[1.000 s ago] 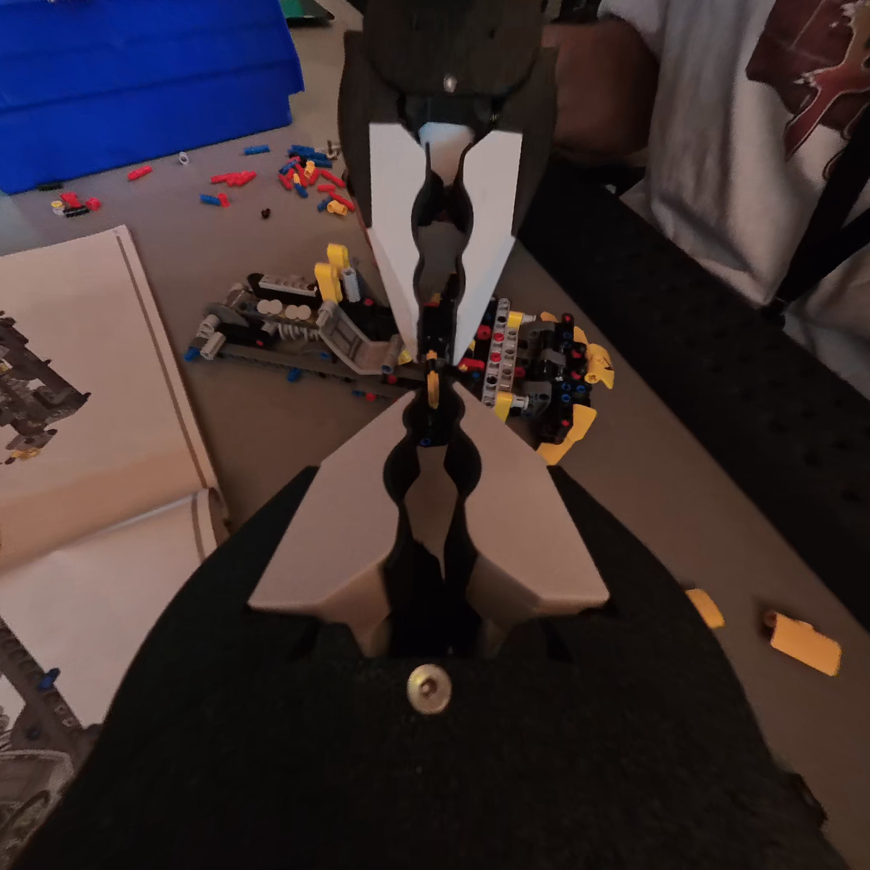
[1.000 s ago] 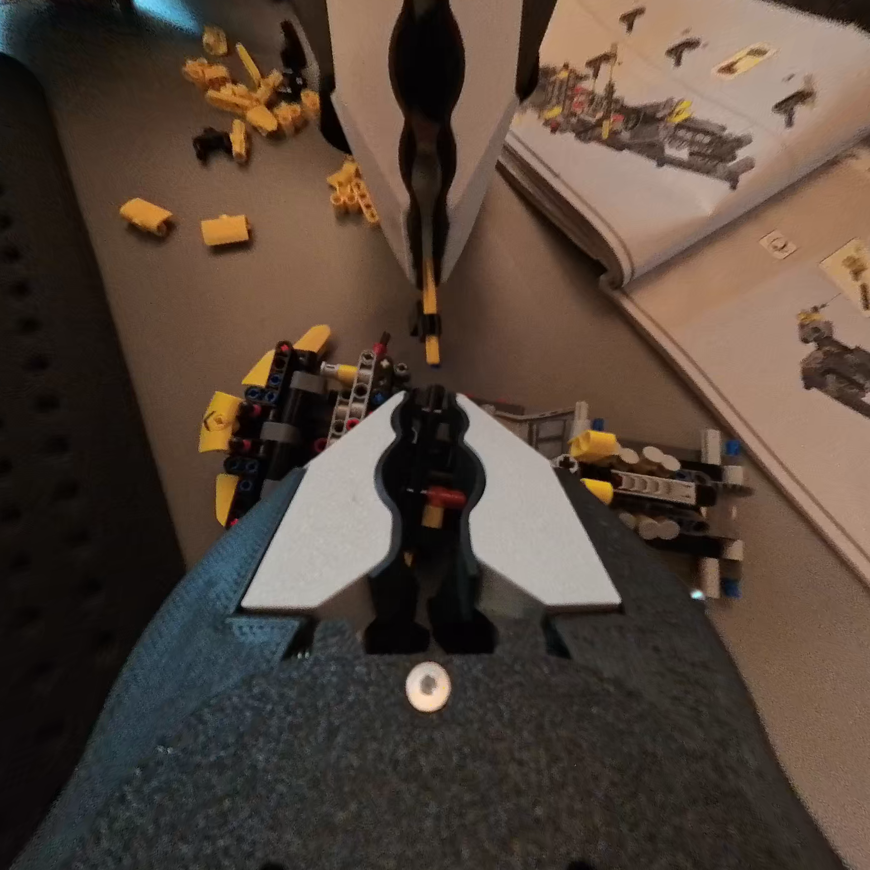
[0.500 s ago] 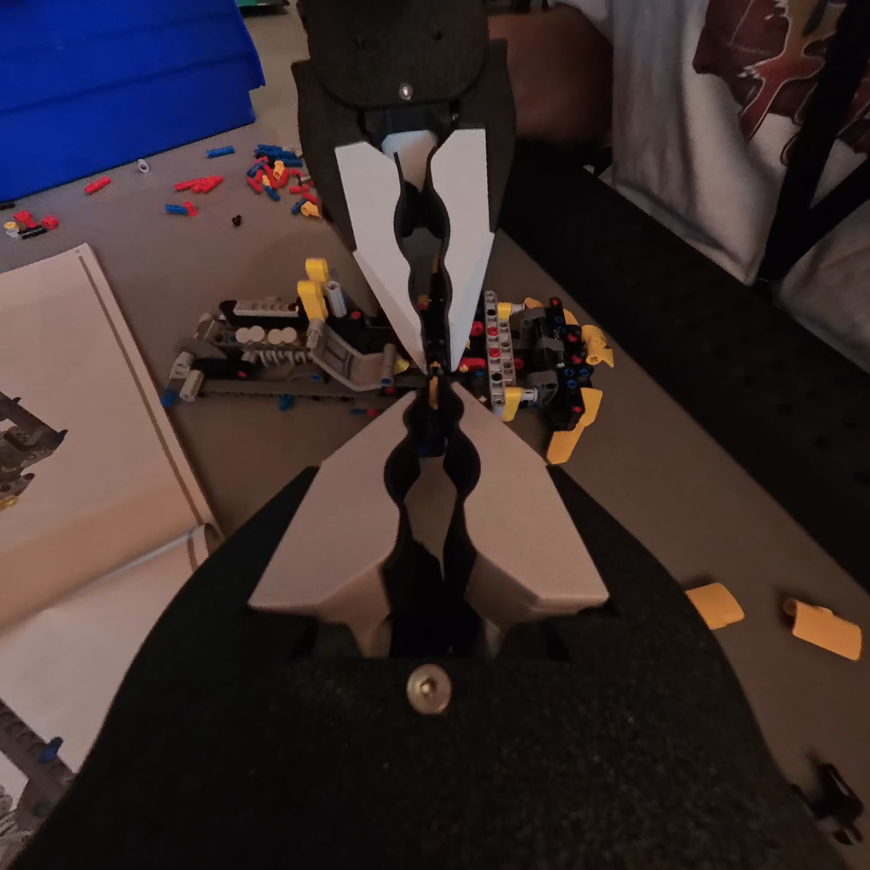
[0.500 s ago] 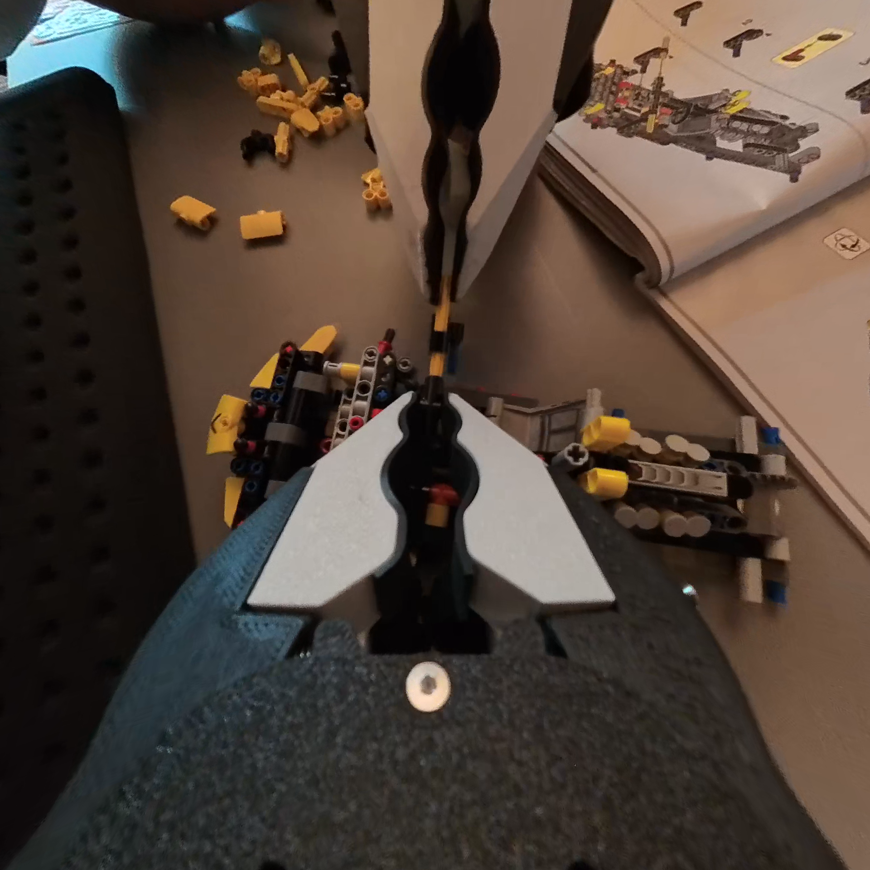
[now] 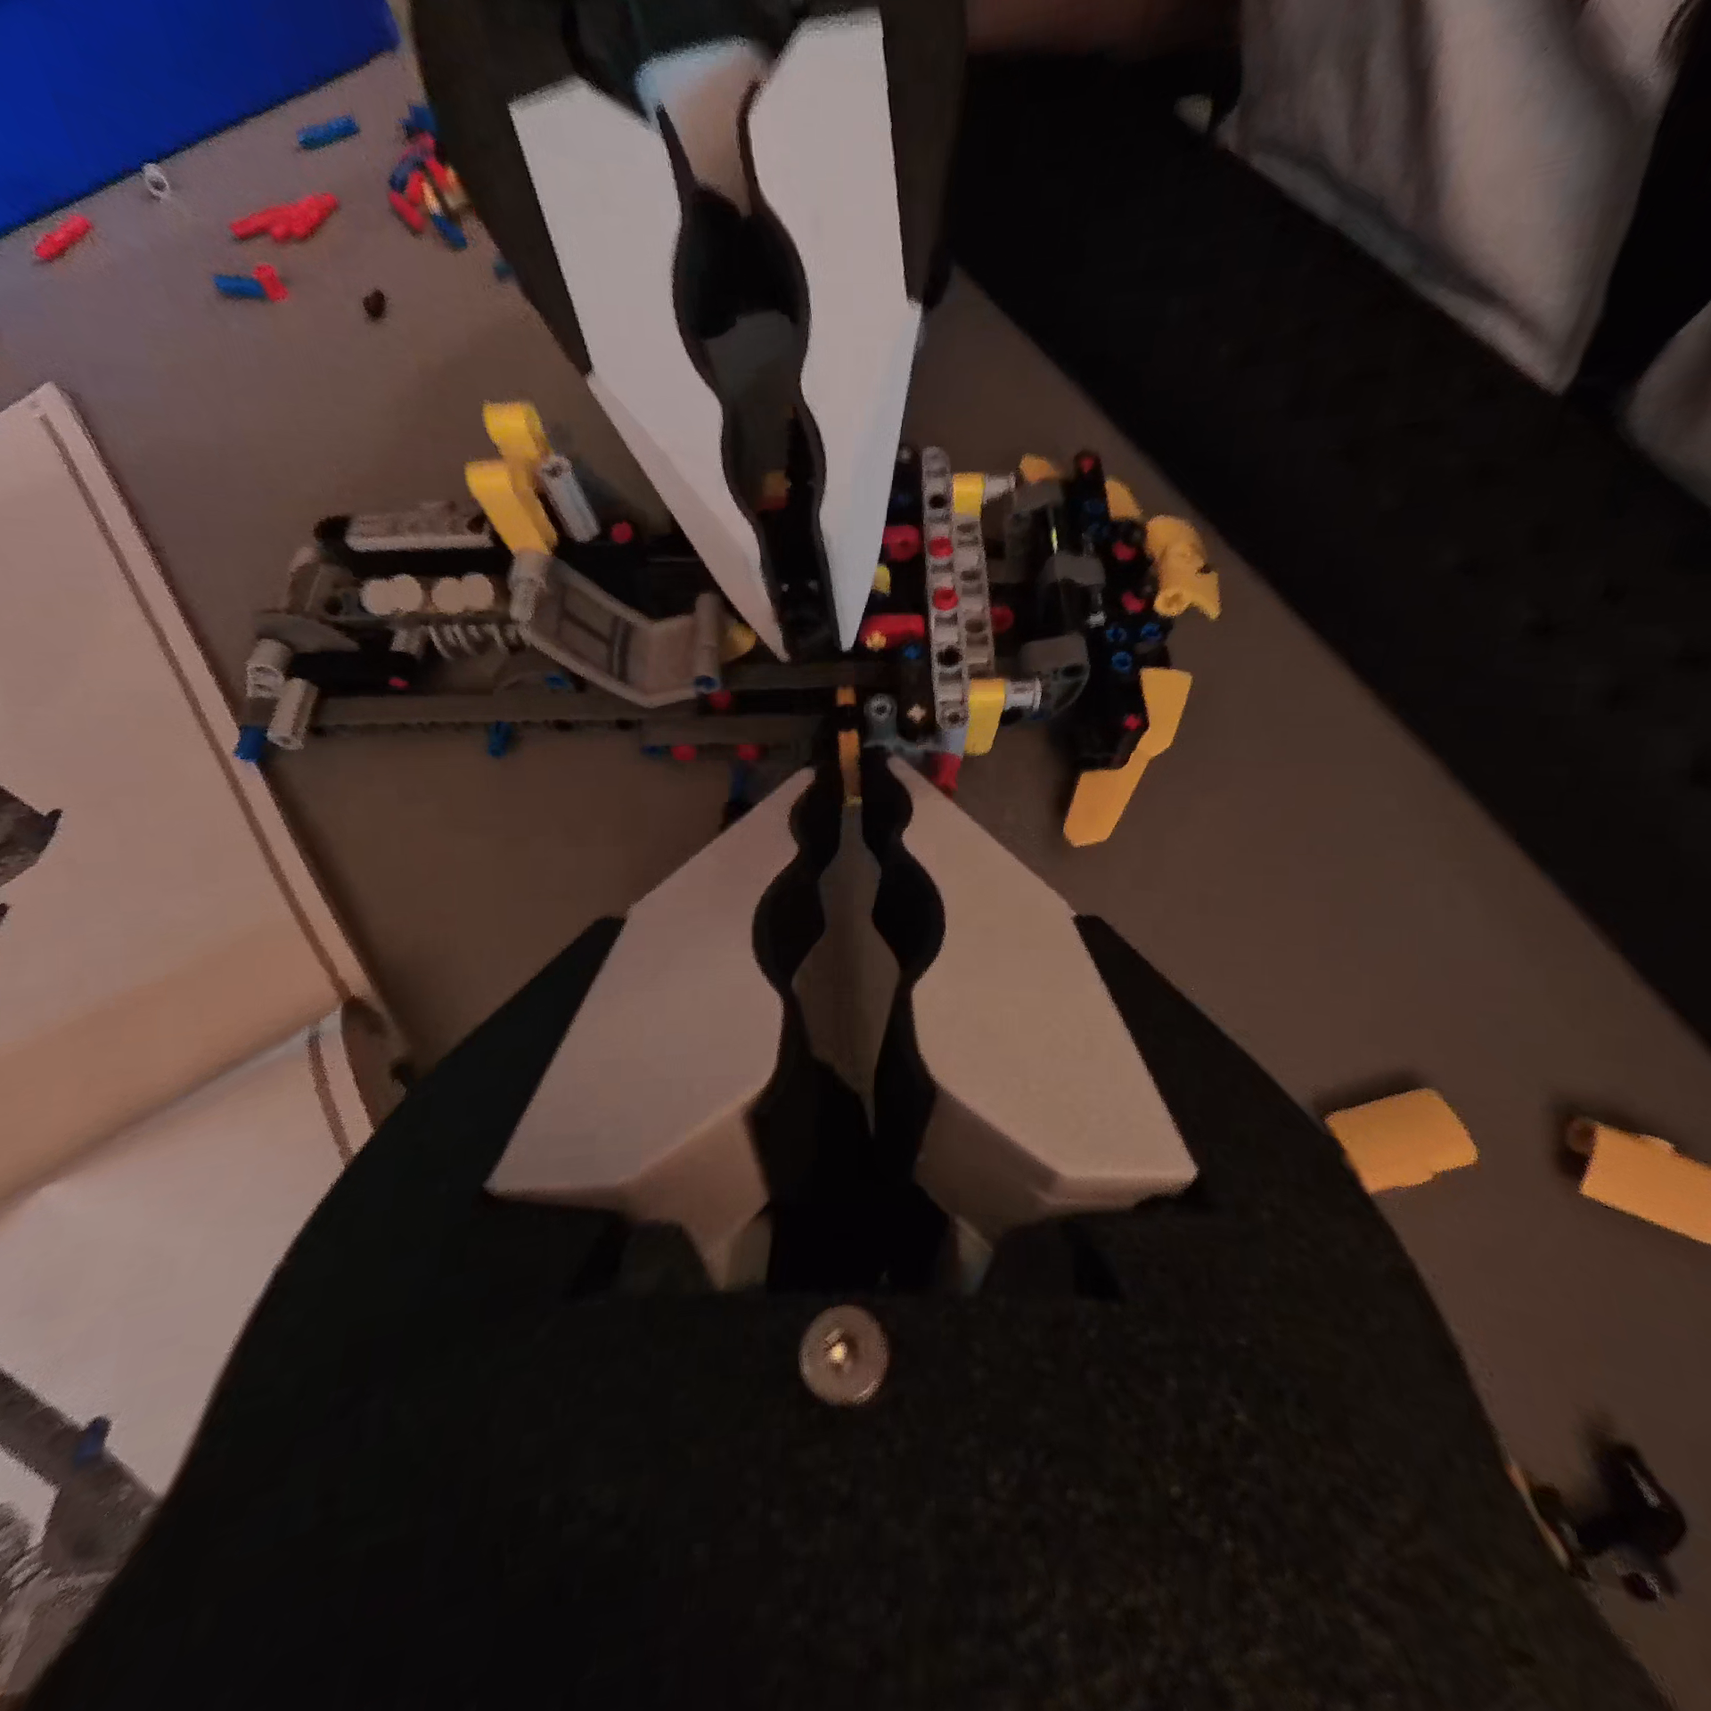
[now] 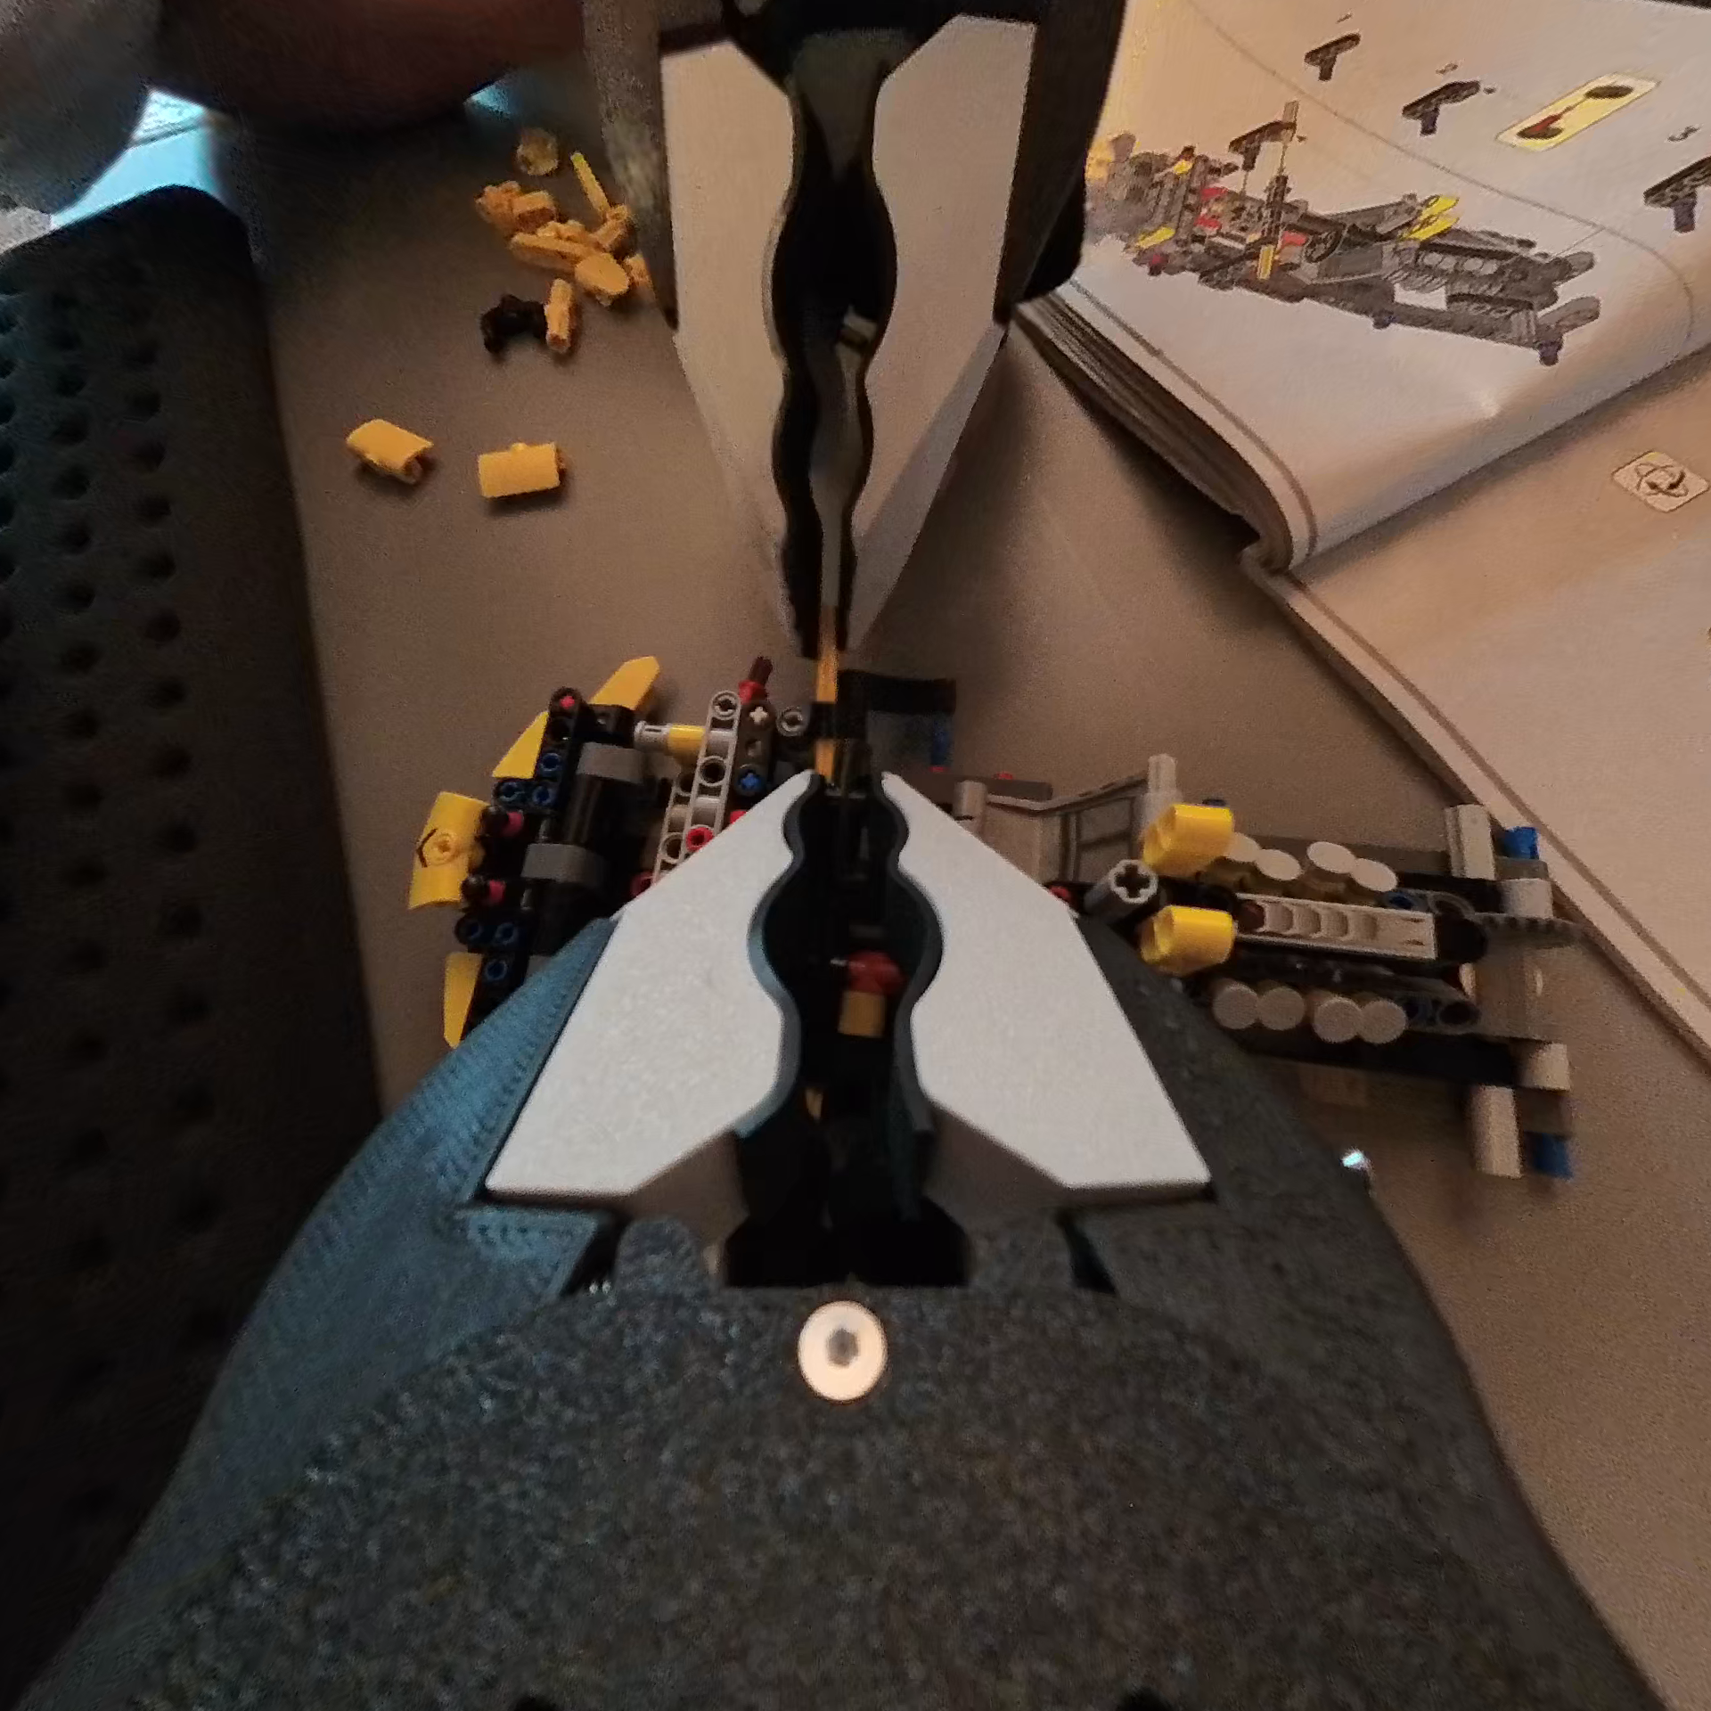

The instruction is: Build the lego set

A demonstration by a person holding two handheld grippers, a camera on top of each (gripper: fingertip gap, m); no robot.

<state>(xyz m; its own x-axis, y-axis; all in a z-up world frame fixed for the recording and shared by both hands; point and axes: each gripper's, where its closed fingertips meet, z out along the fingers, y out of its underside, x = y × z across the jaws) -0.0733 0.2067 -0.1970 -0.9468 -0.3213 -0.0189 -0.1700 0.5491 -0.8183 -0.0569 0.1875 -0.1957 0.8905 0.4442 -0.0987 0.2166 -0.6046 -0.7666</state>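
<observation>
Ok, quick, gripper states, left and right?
Left gripper: shut on the yellow axle.
Right gripper: shut on the black part of the model.

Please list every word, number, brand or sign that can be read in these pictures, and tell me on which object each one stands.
Instruction booklet, upper page: a tiny printed mark beside the drawings, too blurred to read.
Booklet, lower page: a small framed round symbol, no words.
Yellow curved piece on the lego model: a dark angle mark, not a letter.
Nothing else shows readable text.
</observation>
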